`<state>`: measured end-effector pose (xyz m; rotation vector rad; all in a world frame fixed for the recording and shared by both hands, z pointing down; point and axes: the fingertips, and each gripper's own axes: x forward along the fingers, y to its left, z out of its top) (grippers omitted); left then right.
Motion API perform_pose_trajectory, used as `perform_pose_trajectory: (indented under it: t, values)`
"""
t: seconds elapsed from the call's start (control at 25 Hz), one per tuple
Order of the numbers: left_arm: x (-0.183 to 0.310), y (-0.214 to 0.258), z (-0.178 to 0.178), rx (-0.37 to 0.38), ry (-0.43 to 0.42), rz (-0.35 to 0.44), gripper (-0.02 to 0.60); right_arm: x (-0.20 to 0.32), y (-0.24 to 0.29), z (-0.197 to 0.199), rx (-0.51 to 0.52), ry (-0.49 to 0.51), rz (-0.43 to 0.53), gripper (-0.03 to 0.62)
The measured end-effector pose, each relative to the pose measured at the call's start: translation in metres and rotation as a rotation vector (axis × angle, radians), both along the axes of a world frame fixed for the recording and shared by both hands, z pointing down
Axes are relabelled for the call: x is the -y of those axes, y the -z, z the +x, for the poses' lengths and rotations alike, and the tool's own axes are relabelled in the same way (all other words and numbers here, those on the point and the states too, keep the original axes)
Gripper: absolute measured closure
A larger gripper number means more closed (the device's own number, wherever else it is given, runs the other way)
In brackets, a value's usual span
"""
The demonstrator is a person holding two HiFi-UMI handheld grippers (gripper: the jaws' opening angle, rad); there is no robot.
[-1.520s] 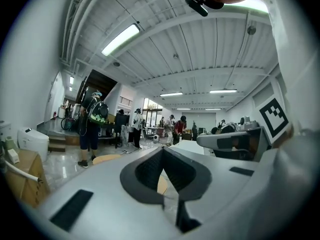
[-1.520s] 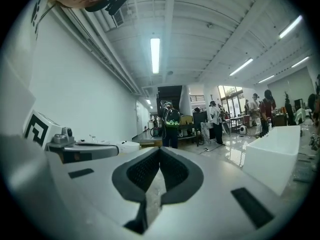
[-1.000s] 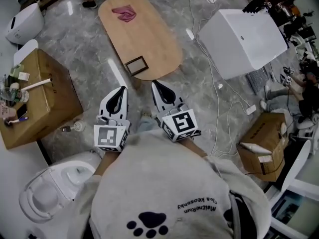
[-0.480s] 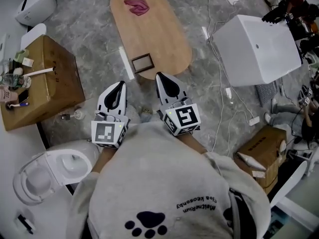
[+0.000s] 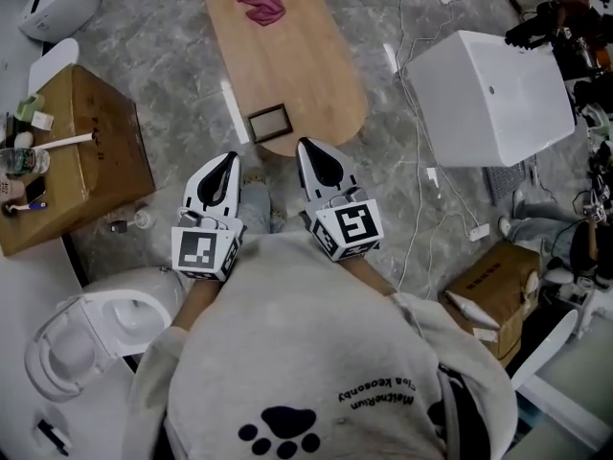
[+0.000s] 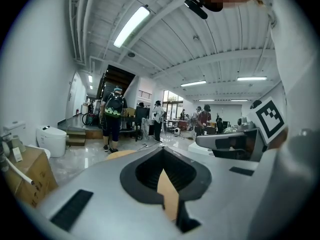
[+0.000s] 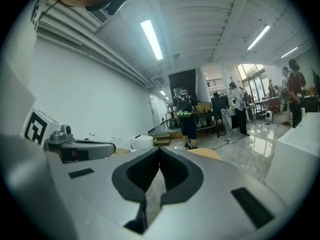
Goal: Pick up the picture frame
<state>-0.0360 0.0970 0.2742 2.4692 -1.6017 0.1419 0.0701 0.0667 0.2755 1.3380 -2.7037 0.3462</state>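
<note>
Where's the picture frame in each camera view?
Head view: the picture frame lies on the near end of the oval wooden table, upper middle of the picture.
Left gripper view: not in it.
Right gripper view: not in it.
Shared landmark: the table, a tan sliver low in each gripper view.

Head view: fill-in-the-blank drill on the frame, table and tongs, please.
1. The picture frame lies at the near end of the oval wooden ___.
2. A crumpled pinkish ___ lies at its far end.
3. The left tongs and right tongs are both ___, holding nothing.
Missing words: table; cloth; shut.
</note>
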Motion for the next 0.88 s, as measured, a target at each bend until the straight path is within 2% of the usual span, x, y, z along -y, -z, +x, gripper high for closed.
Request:
perform_pose_trajectory:
  t: [0.52, 0.88]
  values:
    - [0.085, -0.018, -0.016, -0.050, -0.104, -0.051, 0.574, 0.072, -0.005, -0.016, -0.078, -0.075, -0.011, 0.585]
    - [0.116, -0.025, -0.017, -0.075, -0.188, -0.073, 0.574, 0.094, -0.007, -0.028, -0.105, -0.116, -0.032, 0.585]
